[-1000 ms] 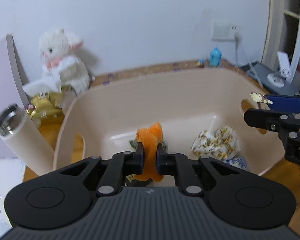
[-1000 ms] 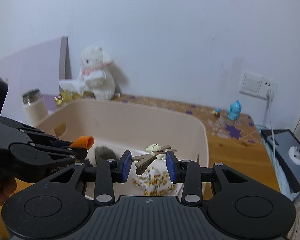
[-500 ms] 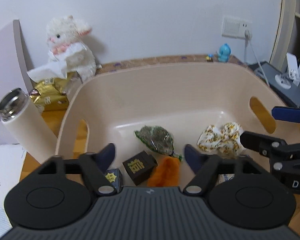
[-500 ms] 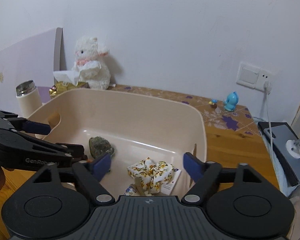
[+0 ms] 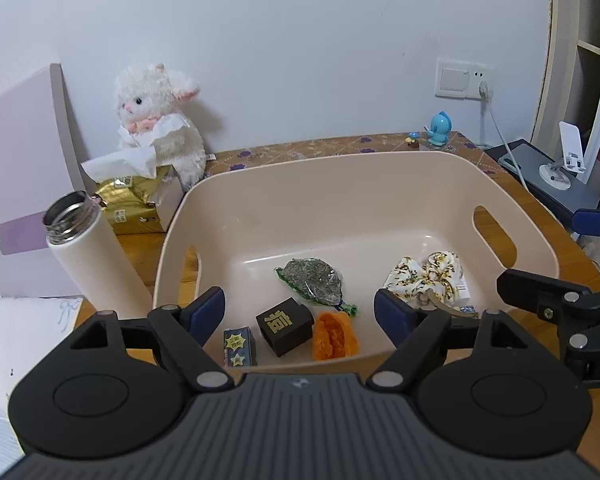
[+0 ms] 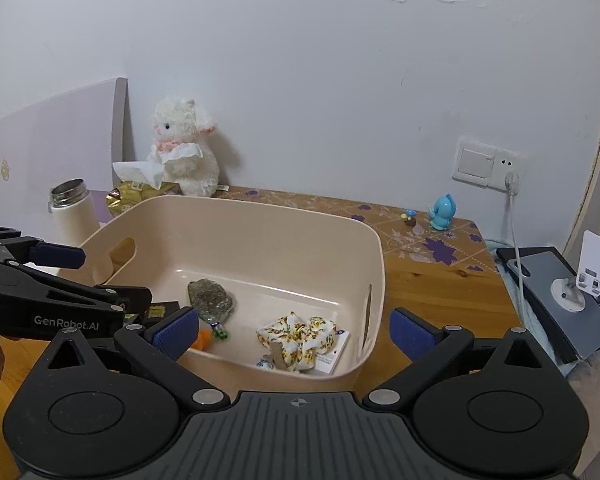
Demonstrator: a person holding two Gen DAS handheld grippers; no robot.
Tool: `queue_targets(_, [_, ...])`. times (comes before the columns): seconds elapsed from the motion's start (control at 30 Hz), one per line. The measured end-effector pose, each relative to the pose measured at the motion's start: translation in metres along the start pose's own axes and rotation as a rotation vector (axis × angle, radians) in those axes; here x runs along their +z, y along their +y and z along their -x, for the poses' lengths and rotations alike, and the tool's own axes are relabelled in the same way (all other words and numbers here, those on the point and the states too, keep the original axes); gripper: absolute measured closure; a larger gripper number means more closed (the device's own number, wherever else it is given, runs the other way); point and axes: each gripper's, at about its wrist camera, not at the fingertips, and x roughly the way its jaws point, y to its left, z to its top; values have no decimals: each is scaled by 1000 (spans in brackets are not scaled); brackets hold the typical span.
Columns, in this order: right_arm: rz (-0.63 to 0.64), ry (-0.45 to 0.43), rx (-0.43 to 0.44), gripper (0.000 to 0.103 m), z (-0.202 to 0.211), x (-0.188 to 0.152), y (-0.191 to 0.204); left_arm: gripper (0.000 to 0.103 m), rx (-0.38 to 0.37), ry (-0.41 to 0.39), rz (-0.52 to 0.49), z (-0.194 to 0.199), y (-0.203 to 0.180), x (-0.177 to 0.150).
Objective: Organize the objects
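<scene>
the orange toy (image 5: 334,341) has just been dropped into the beige bin (image 5: 340,168); the left gripper (image 5: 300,312) and right gripper (image 6: 294,332) are spread wide, empty, so another item can be fetched.

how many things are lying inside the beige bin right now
At least 6 in the beige bin: star-print box, black cube, orange toy, green packet, floral scrunchie and a card beneath it. More may be hidden under the scrunchie.
</scene>
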Motion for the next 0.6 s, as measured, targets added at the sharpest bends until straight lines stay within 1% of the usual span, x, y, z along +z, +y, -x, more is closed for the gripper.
queue_targets(0.1, [-6, -4, 3, 0, 10, -4, 1, 16, 9, -20, -3, 14, -2, -4])
queue_targets(0.47, [-23, -27, 27, 0, 57, -26, 8, 16, 20, -65, 18, 61, -3, -30])
queue_targets(0.6, [-4, -29, 26, 0, 72, -35, 12, 16, 18, -82, 24, 77, -4, -38])
